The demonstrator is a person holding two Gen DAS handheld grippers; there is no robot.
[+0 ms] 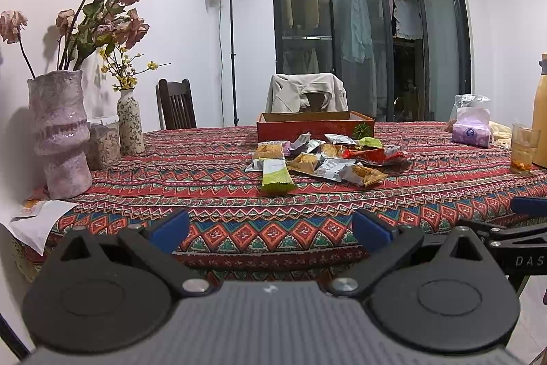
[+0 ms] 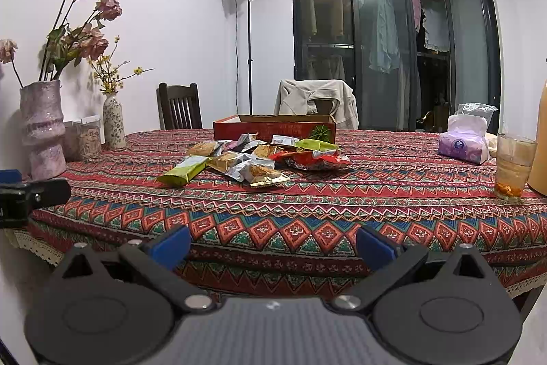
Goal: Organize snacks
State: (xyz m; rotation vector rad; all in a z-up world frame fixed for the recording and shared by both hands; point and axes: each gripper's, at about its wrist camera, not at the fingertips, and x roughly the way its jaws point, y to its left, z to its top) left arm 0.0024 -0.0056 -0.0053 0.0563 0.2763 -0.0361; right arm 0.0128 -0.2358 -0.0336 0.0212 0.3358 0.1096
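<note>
The snacks (image 1: 318, 159) lie in a loose heap just in front of the red box (image 1: 316, 125), mid-table. Both the left gripper (image 1: 270, 230) and right gripper (image 2: 273, 243) hang back at the near edge, well short of the heap, fingers spread wide and empty. The overlapping foil packets could slip, or a pinch might lift two together. A reach right of the box risks tipping the glass (image 2: 514, 166).

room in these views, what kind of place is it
Most likely a home dining room. A table with a patterned tablecloth holds vases of dried flowers, a wooden chair stands behind it, and clothes hang behind glass sliding doors.
</note>
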